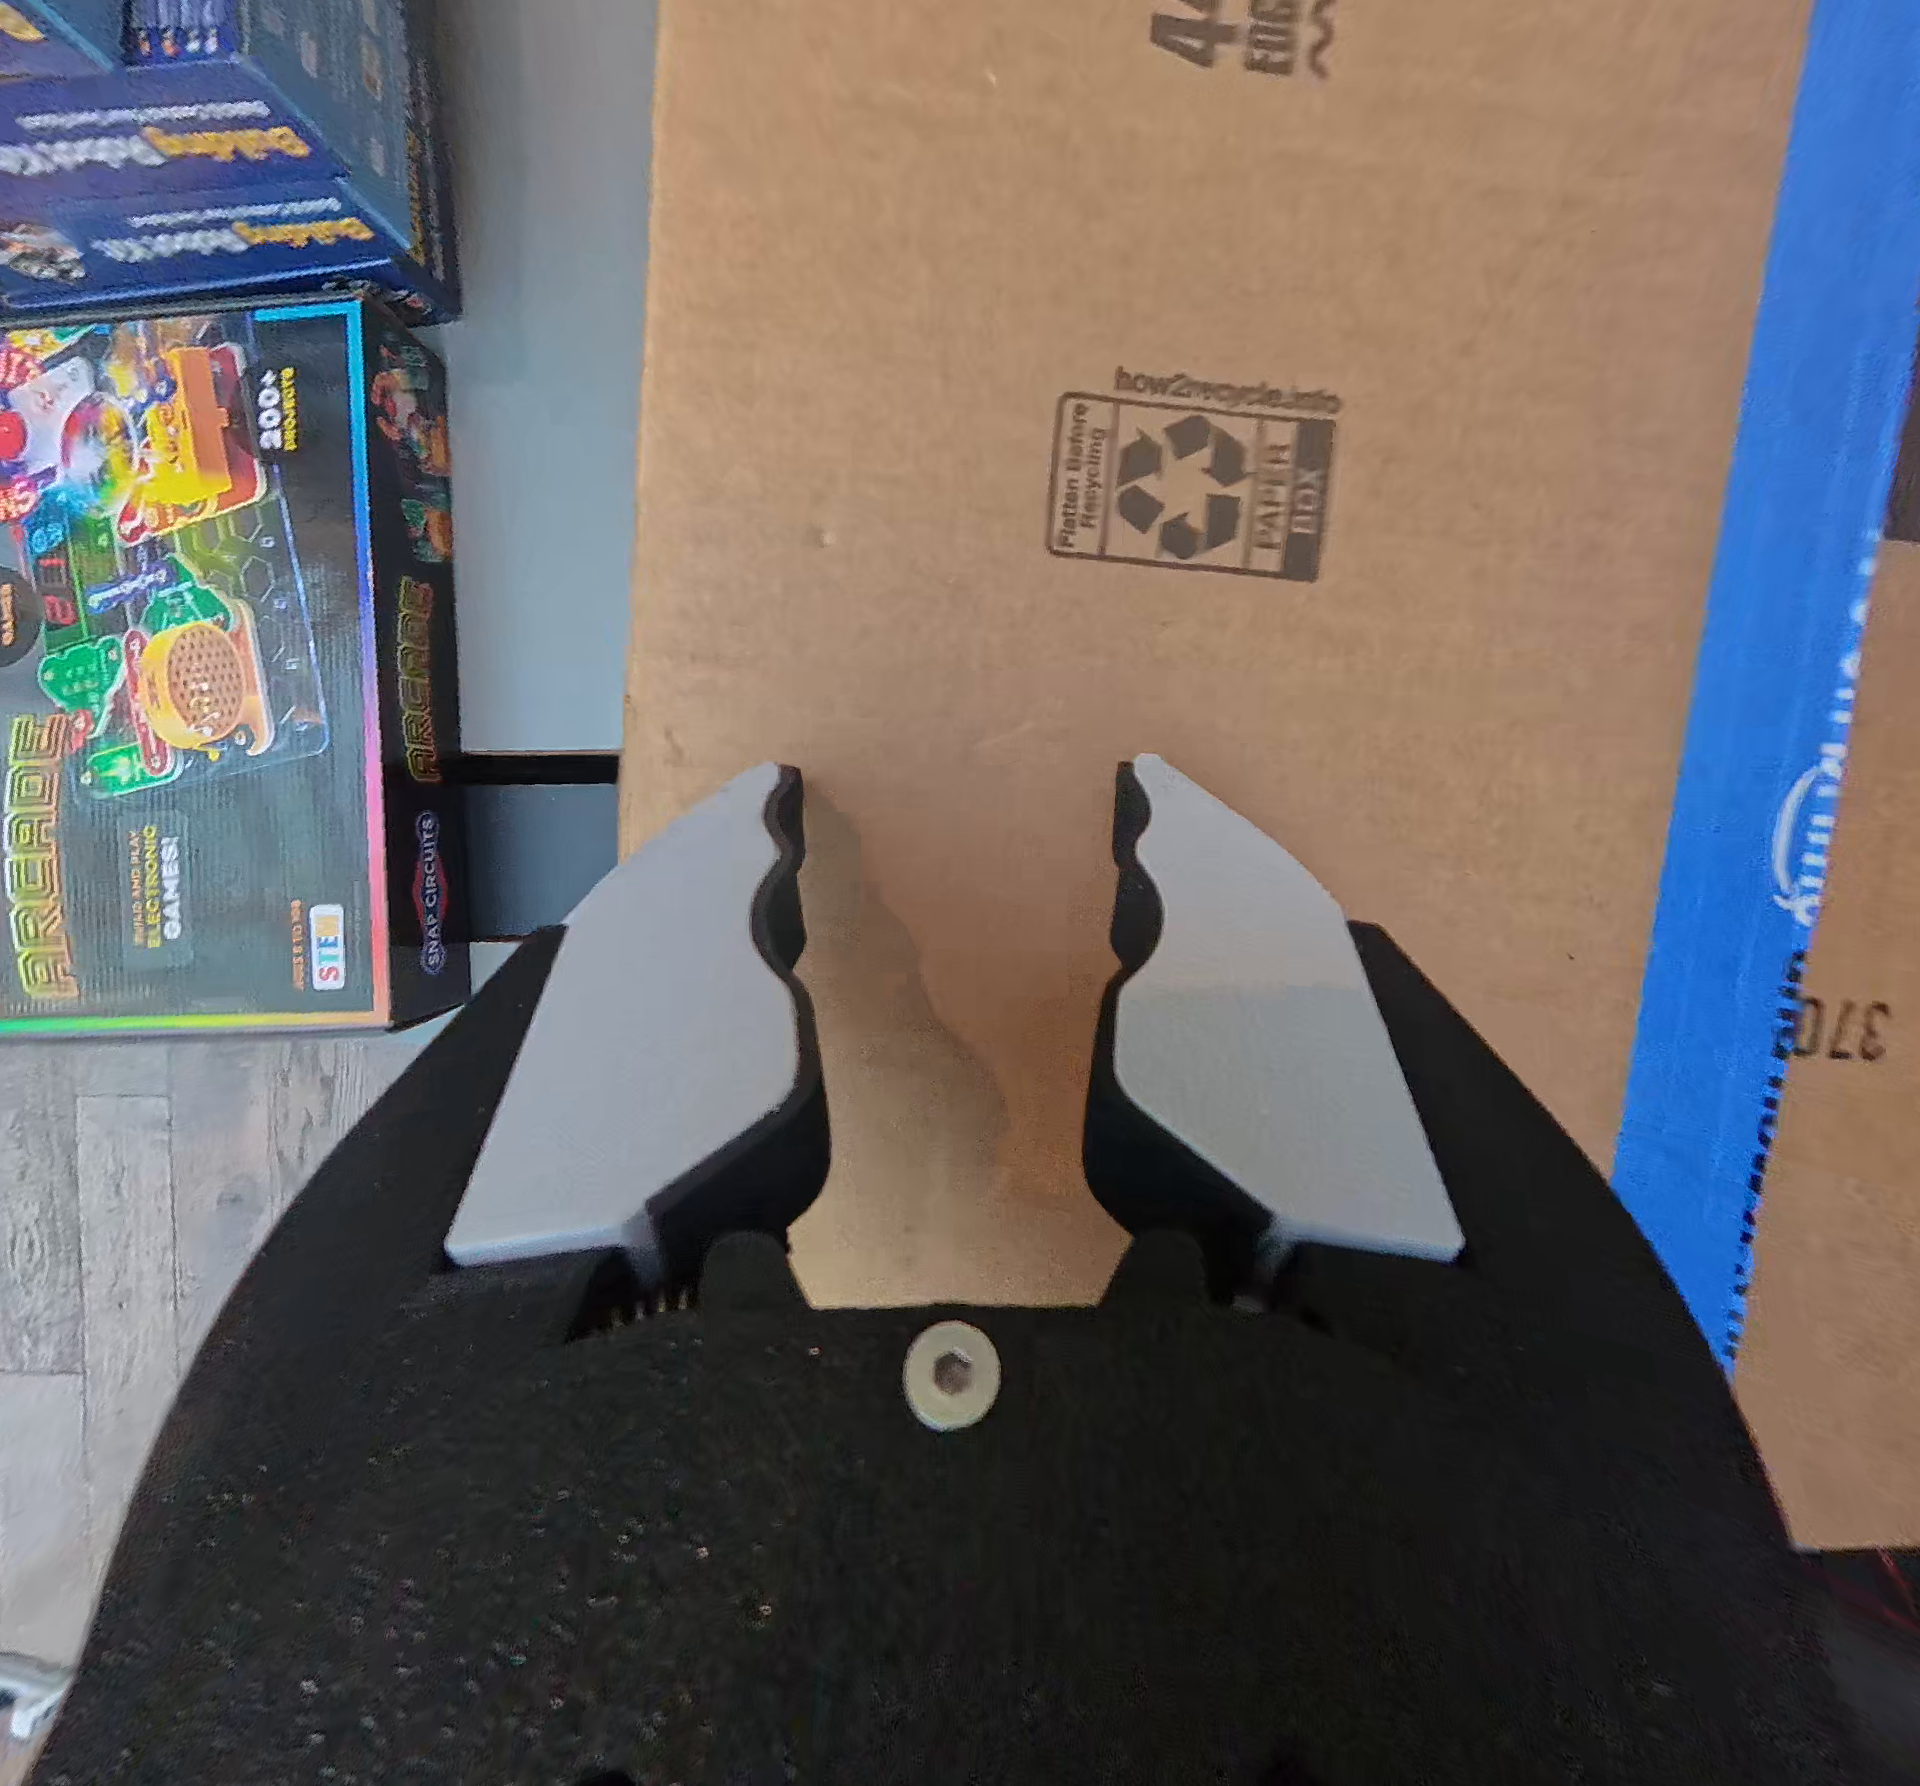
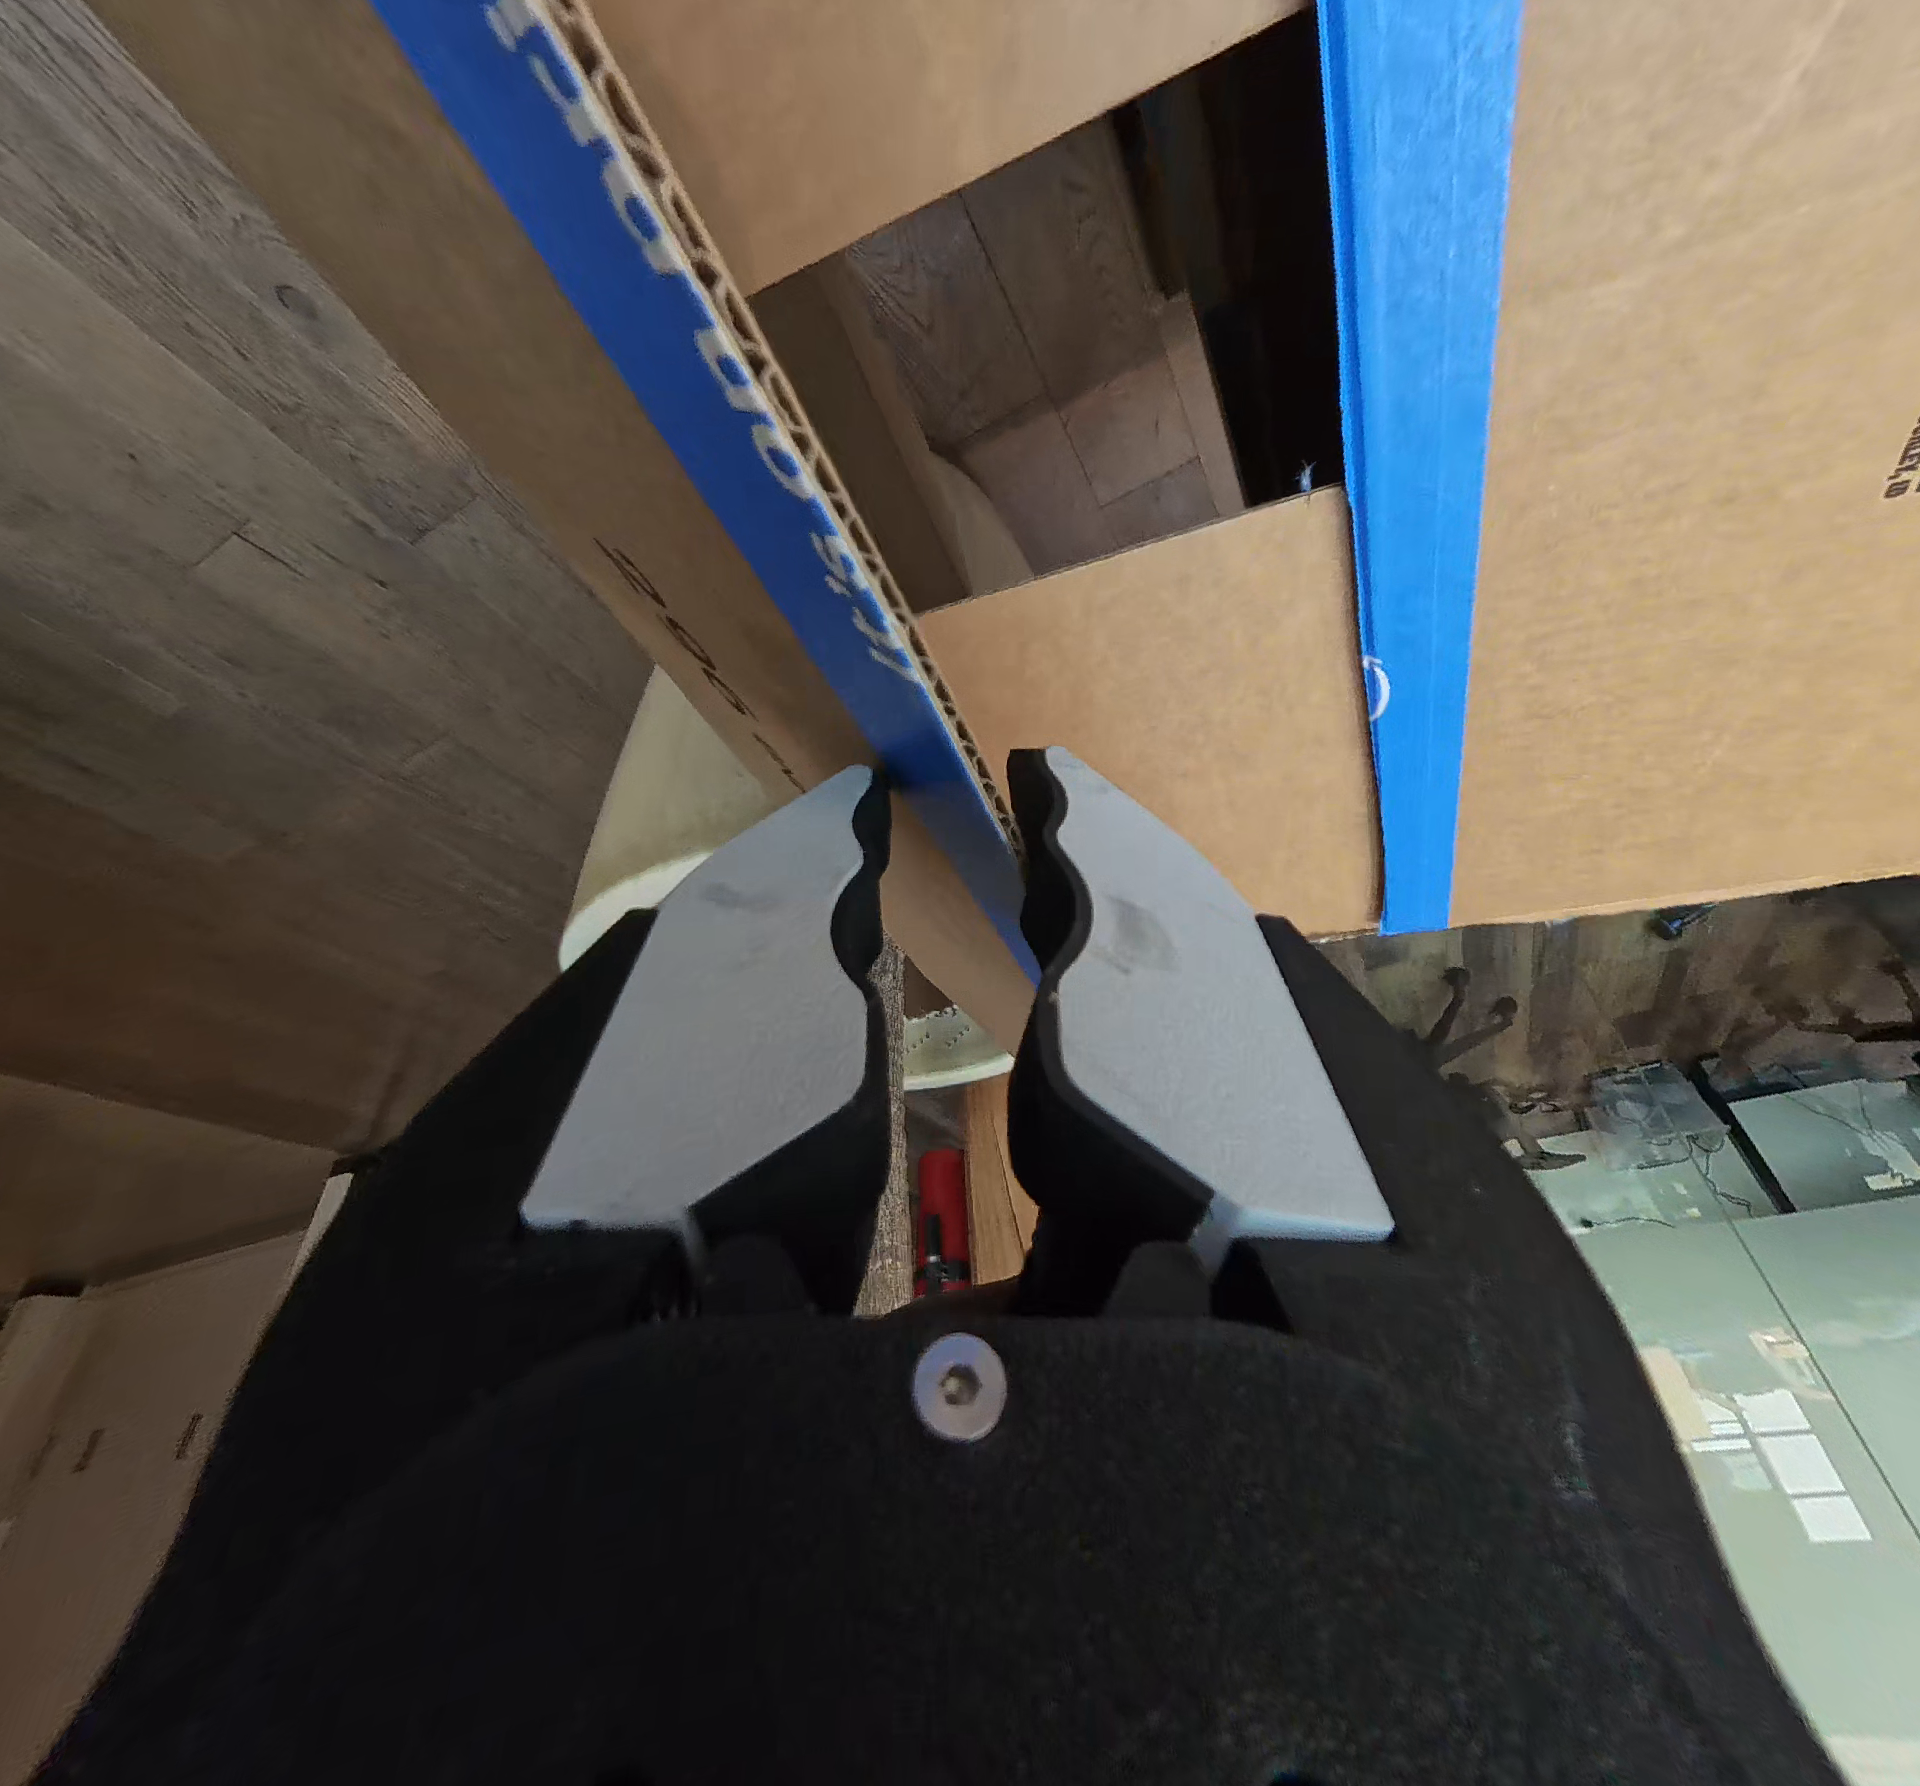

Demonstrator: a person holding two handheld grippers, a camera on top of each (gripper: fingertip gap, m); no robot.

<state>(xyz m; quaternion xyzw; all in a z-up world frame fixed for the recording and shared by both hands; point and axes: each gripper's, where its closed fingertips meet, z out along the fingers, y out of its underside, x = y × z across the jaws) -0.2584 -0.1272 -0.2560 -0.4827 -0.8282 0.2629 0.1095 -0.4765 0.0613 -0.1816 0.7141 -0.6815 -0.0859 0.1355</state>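
Looking from the left in the left wrist view, we see a bright game box standing on the wood floor, with dark blue boxes stacked above it against a pale wall. To their right a broad cardboard panel fills the middle of the view, and a strip of blue tape runs down its right side. The left gripper hangs in front of the lower part of that panel with its fingers spread wide and nothing between them; we cannot tell whether the tips touch the cardboard. In the right wrist view, the grey-brown floor boards lie at the left. Beside them a cardboard flap slants down towards us, its cut edge lined with more blue tape. The right gripper is clenched on the near end of this flap, with one finger on each face. A white round thing shows just behind the left finger, too hidden to name. Right of the flap, a gap between the inner flaps shows floor through the box. Further right, a second blue strip borders another cardboard face.
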